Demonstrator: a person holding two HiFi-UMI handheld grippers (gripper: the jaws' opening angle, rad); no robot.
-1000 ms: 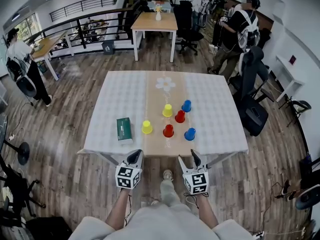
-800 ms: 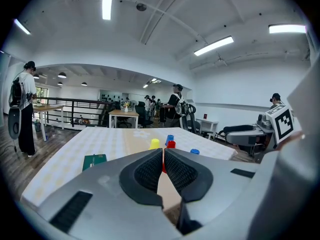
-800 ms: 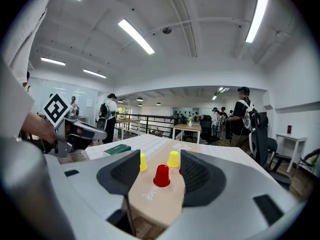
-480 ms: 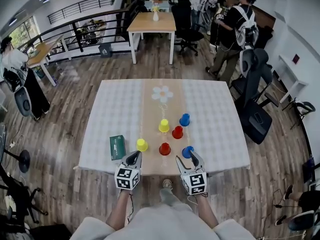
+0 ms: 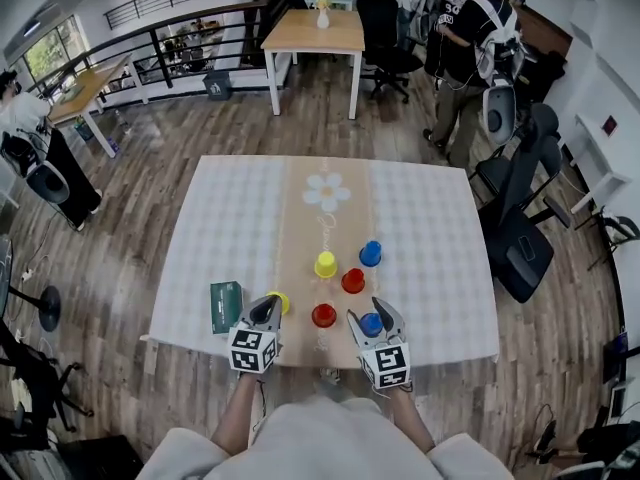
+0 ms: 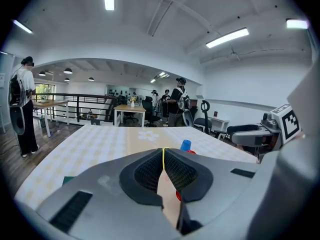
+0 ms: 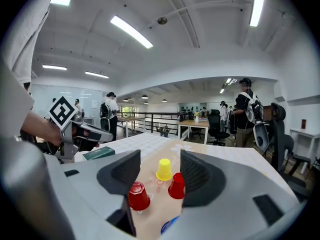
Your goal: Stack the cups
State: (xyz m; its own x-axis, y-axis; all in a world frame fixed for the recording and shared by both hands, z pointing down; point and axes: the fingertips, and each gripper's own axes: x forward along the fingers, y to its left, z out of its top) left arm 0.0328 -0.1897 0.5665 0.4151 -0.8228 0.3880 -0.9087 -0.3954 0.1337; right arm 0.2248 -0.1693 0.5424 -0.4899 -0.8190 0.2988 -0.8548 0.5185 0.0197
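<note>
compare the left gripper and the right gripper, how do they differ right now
The left gripper has its jaws together on nothing; the right gripper has its jaws apart. The left gripper is beside the near yellow cup; the right gripper is at the near blue cup. Both hover at the near edge of the table, holding no cup.
</note>
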